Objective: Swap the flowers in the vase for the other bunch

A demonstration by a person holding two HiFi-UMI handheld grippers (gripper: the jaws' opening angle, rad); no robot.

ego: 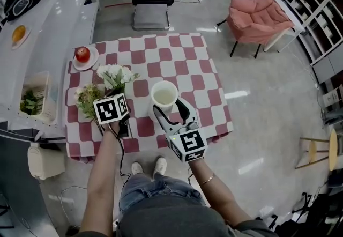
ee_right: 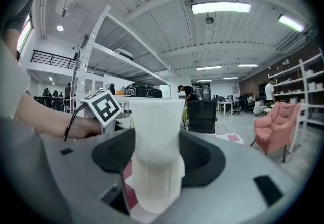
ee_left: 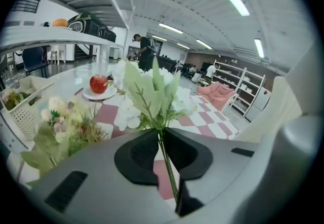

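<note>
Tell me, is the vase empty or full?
Empty. The head view looks into the vase: bare white inside. The white flowers are outside it, in the left hand-held gripper.

The white flowers [ego: 115,75], the lying bunch [ego: 87,97] and the apple plate [ego: 89,65] crowd the left side of the checkered table [ego: 187,64]. The vase [ego: 163,85] blocks the middle. The far and right squares lie bare.
</note>
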